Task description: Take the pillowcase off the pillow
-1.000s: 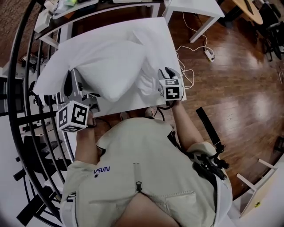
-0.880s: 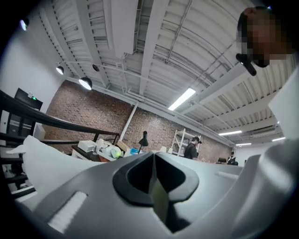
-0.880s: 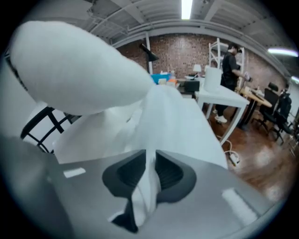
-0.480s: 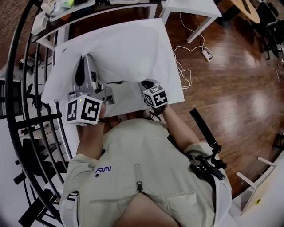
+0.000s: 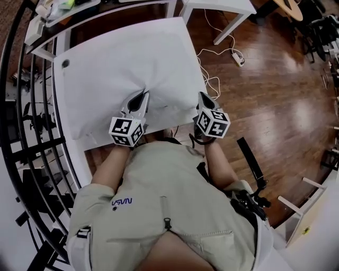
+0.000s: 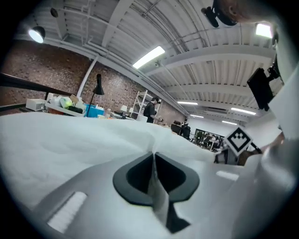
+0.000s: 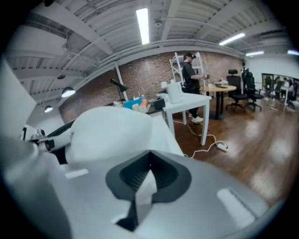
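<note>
A white pillow in its white pillowcase (image 5: 122, 69) lies flat over most of the white table (image 5: 59, 90). My left gripper (image 5: 142, 97) is at the middle of the pillow's near edge. In the left gripper view that gripper (image 6: 153, 161) is shut on a thin fold of the white cloth. My right gripper (image 5: 203, 97) is at the pillow's near right corner. Its jaws have just been closing, and in the right gripper view this gripper (image 7: 147, 173) is shut with a flap of white cloth pinched between the pads.
A black metal railing (image 5: 32, 132) runs along the table's left side. A cluttered dark desk (image 5: 63, 10) stands behind, with a small white table (image 5: 217, 6) at the back right. A power strip with cable (image 5: 234, 56) lies on the wooden floor. People stand far off (image 7: 189, 70).
The pillow, held up and bunched before, now lies flat. The left gripper came down and rightwards to its near edge. The right gripper swung back right to the corner and closed on cloth.
</note>
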